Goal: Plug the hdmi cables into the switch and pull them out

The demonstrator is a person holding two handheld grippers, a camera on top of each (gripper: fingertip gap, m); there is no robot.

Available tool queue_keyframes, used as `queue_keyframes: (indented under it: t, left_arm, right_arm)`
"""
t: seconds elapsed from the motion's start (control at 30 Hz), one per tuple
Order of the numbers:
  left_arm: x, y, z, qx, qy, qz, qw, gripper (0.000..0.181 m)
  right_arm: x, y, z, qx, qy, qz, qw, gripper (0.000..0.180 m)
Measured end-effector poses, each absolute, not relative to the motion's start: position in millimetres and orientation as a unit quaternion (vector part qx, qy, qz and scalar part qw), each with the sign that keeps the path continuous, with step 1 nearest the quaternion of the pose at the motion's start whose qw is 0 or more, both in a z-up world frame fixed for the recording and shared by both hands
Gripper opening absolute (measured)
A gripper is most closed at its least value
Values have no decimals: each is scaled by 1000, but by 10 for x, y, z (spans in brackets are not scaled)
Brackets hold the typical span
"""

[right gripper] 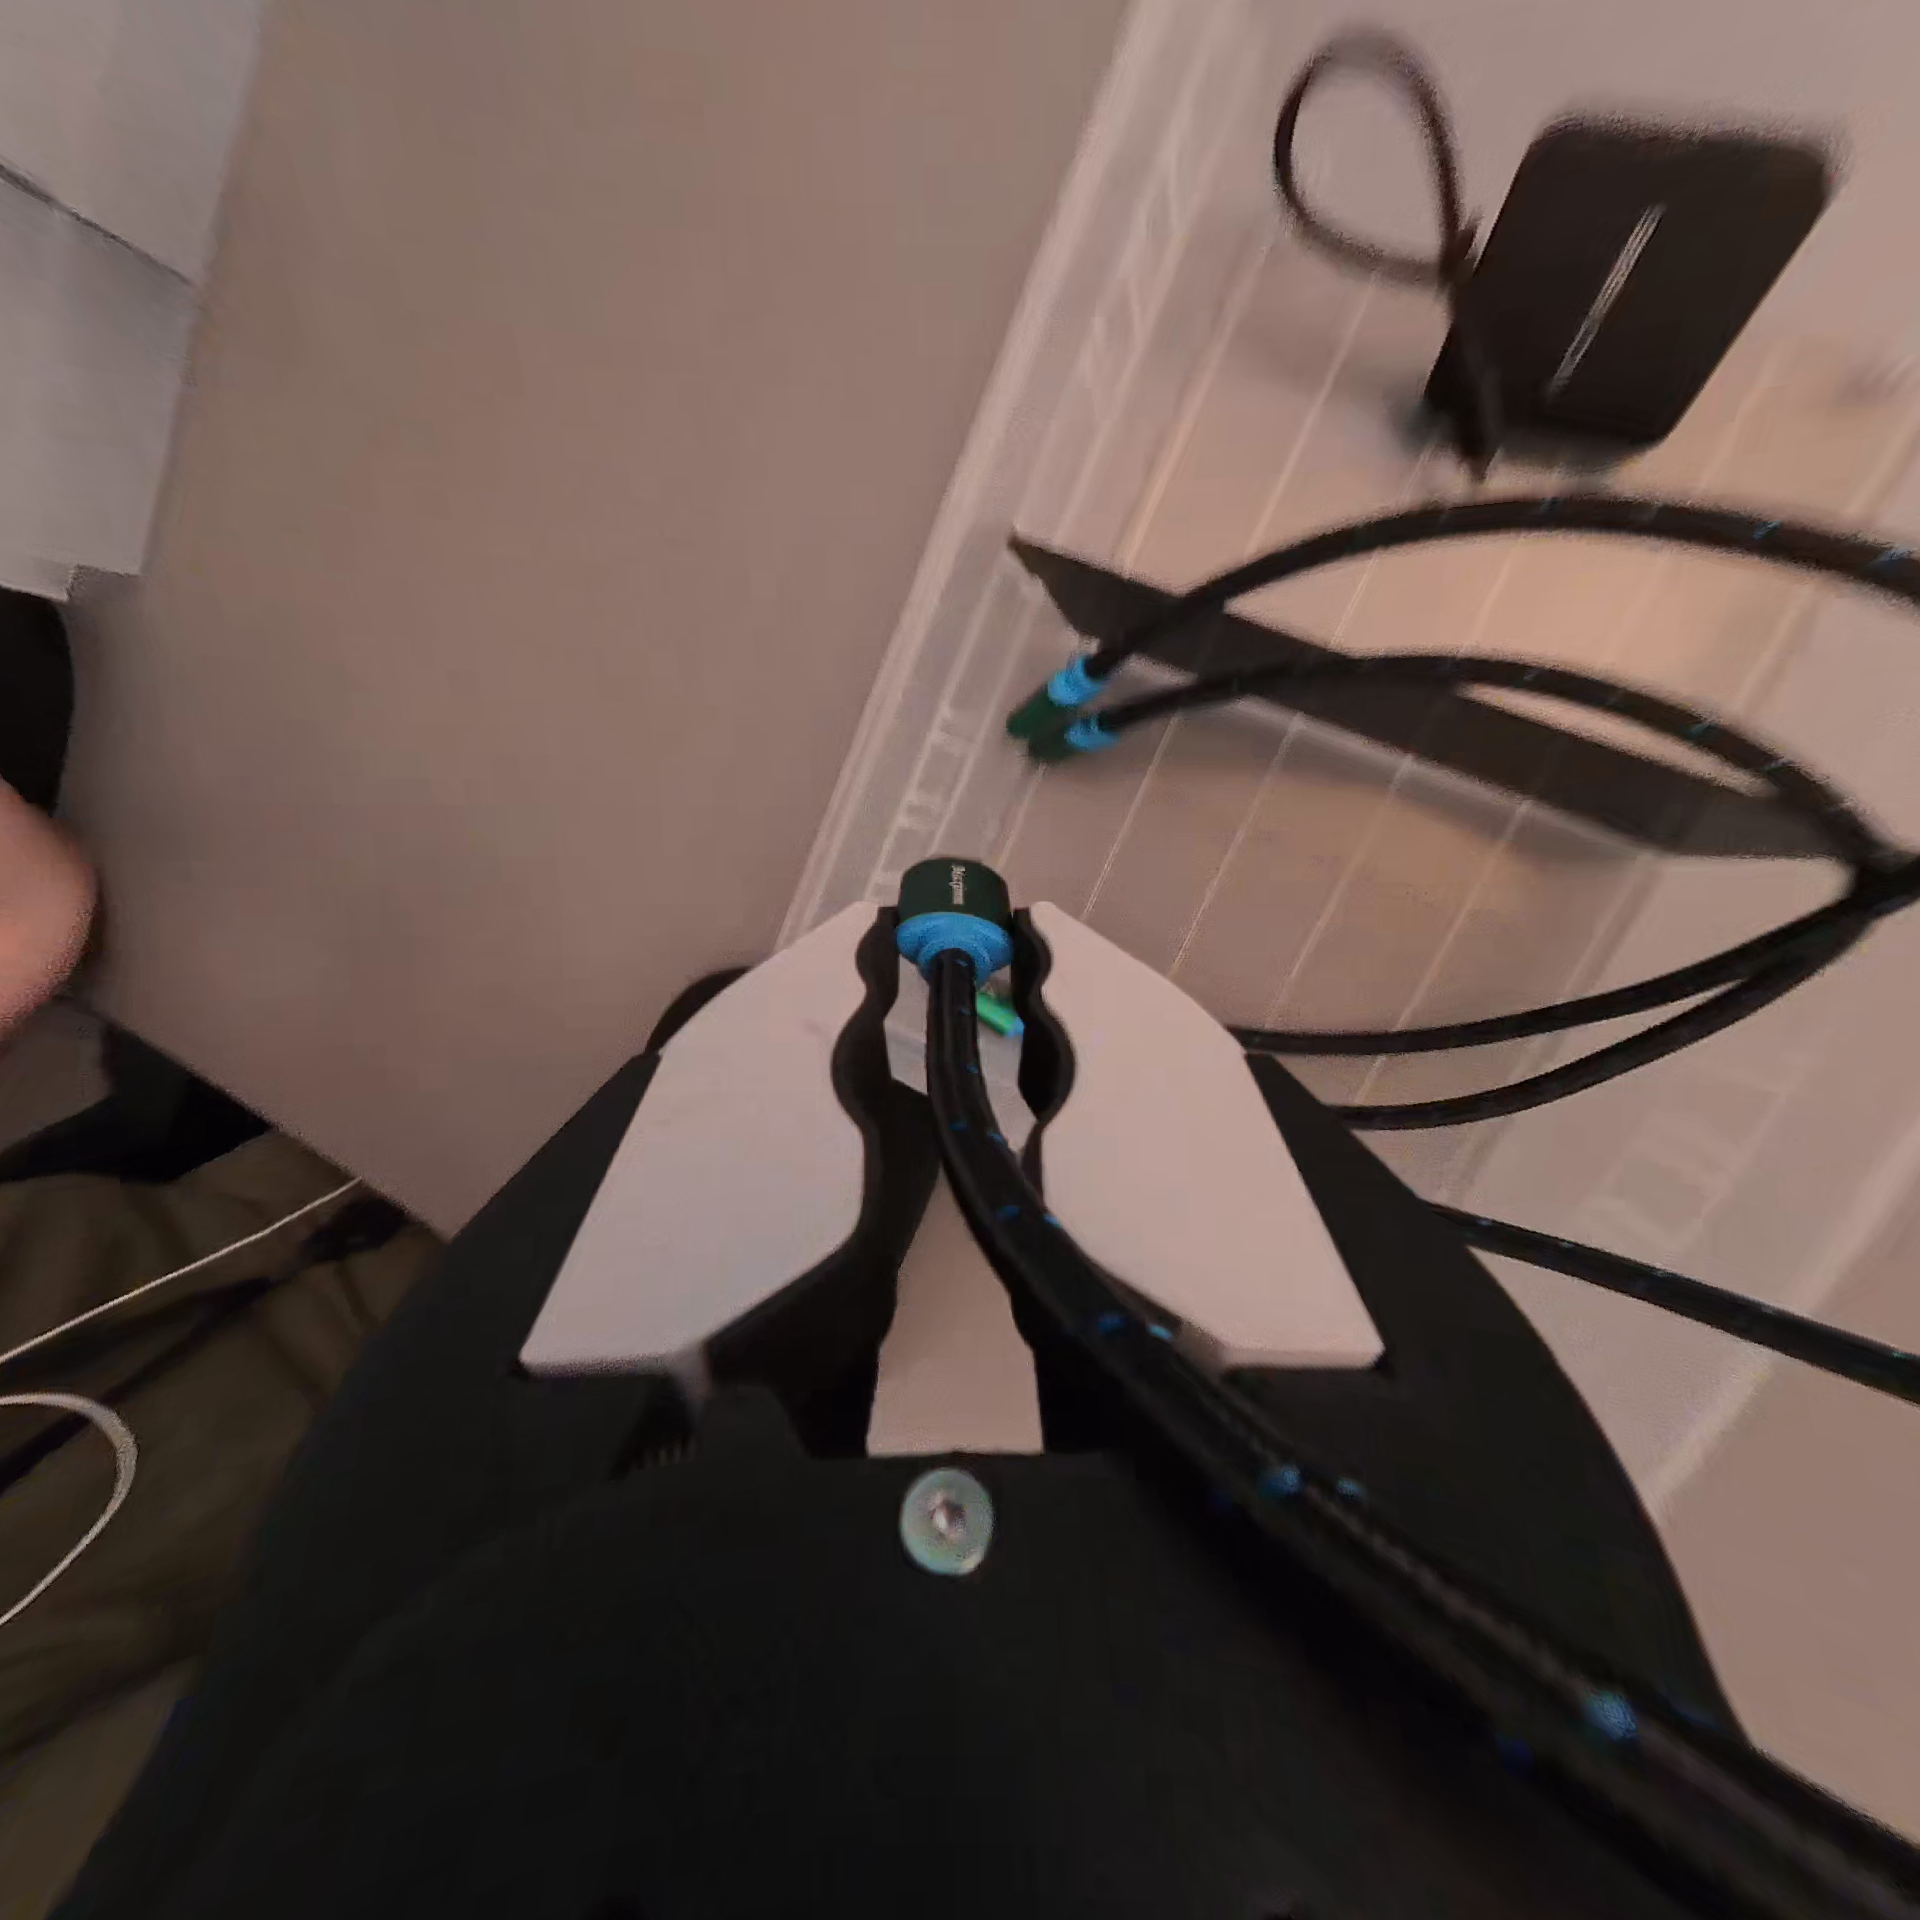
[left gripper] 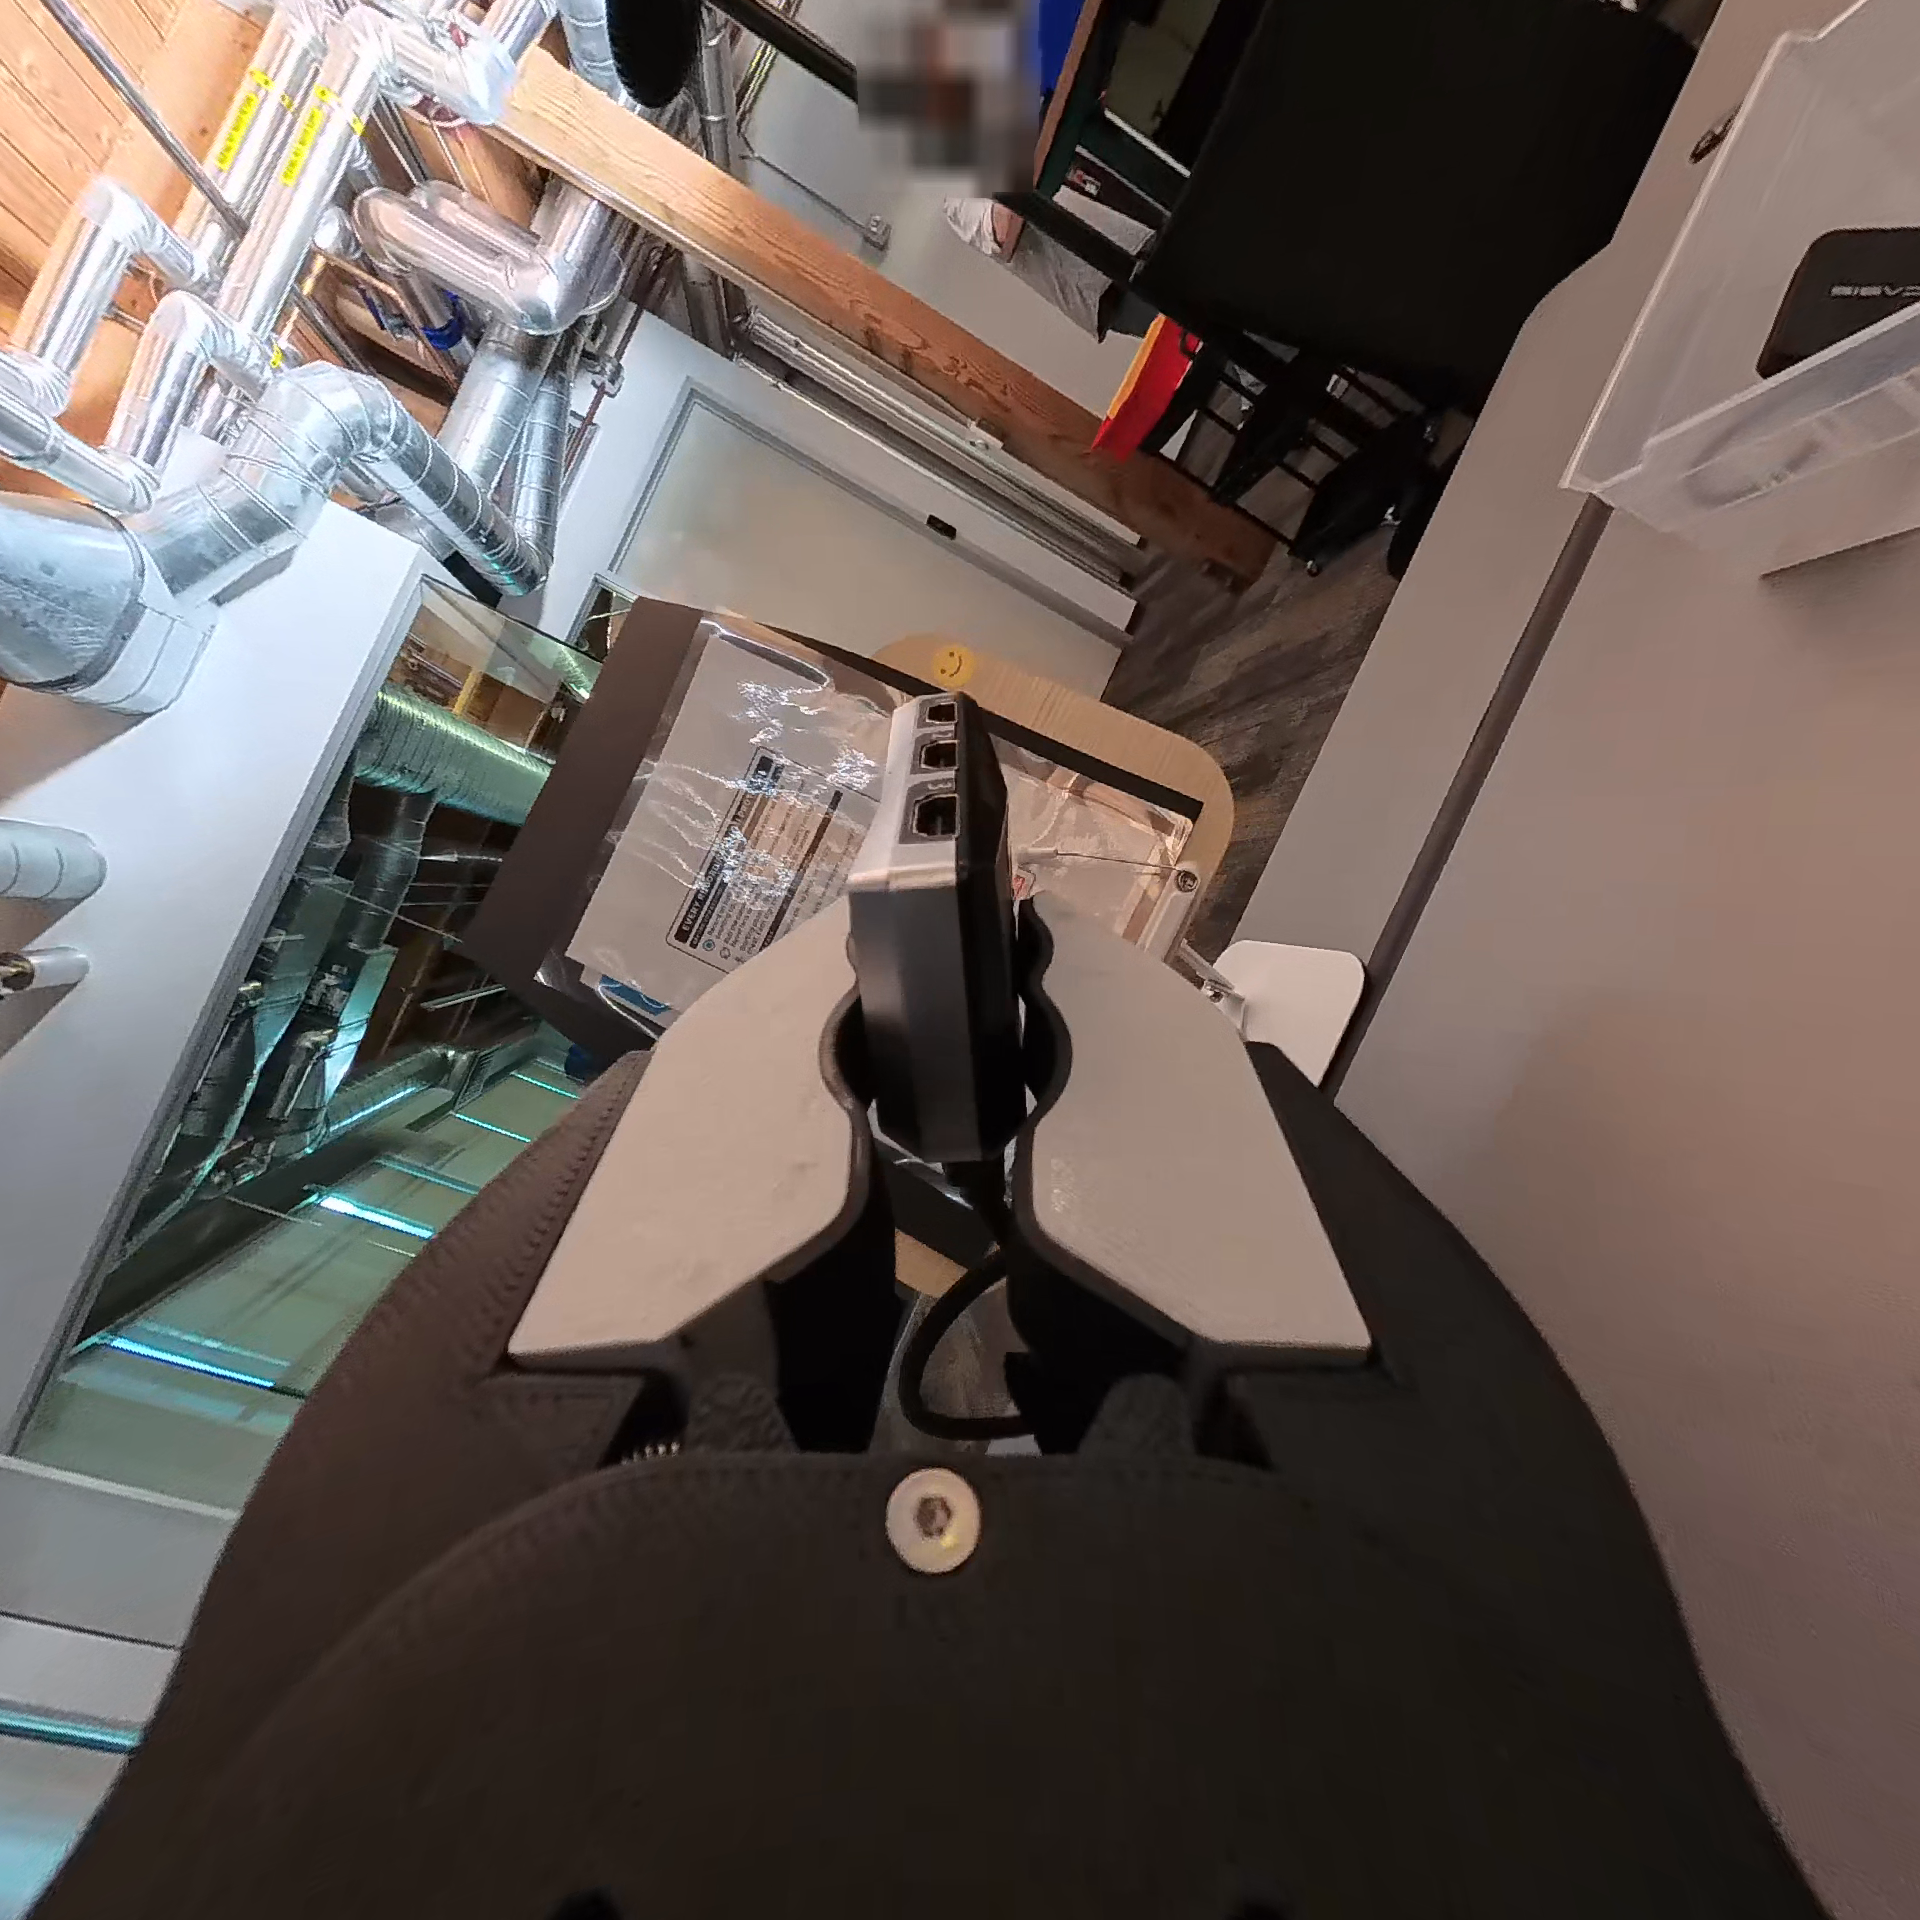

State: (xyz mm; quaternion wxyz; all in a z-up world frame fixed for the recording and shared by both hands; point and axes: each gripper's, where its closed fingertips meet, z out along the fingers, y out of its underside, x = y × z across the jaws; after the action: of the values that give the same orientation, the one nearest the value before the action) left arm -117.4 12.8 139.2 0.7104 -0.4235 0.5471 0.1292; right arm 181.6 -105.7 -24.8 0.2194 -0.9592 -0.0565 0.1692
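Black and silver, the switch (left gripper: 940, 935) sits clamped between the grey fingers (left gripper: 727, 1122) of the left claw (left gripper: 940, 1029), standing on edge and poking out past the fingertips toward twelve o'clock. Its silver face with a row of ports is turned to about ten o'clock, every port open and unplugged. A thin black lead (left gripper: 940, 1340) drops from the switch's near end and loops back between the fingers at six o'clock. The whole left wrist view is tilted: silver ducting (left gripper: 312, 436) at ten o'clock, a clear plastic tray (left gripper: 1714, 416) on the grey tabletop (left gripper: 1662, 1039) at two o'clock.

Over to the right wrist view, and the right claw (right gripper: 951, 935) is closed on an hdmi cable (right gripper: 1039, 1195), gripping at the blue collar (right gripper: 951, 932) right behind the dark green plug (right gripper: 948, 888). That plug sticks out just beyond the fingertips at twelve o'clock, and the braided black cord runs back between the fingers and away to five o'clock. Two more hdmi plugs (right gripper: 1060, 712) lie side by side on the clear tray floor (right gripper: 1299, 883) at about one o'clock, well apart from the claw, their cords sweeping off to three o'clock. Further off at one o'clock, blurred, a second black box (right gripper: 1631, 281) with a looped lead rests in the tray. A sleeve (right gripper: 156, 1351) and a white wire show at eight o'clock.
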Motion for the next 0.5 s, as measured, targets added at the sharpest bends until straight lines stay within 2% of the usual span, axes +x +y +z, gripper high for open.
queue_keyframes:
  t: [0.17,0.3,0.33,0.43,0.5]
  left_arm:
    - [-1157,58,1427,-416,547,123,715,21]
    - [-1140,17,1447,-411,549,124,718,21]
    - [-1138,12,1448,-410,549,124,717,21]
    - [-1143,10,1449,-410,550,126,717,21]
    - [-1147,6,1456,-410,549,126,717,21]
  right_arm:
    - [1973,-887,-836,-967,-7,220,128,21]
    - [1897,-868,-978,-959,-41,262,97,21]
    - [1885,-864,-973,-957,-50,267,99,21]
    - [1881,-831,-838,-949,-53,281,131,39]
    - [1906,-828,-676,-945,-55,277,166,44]
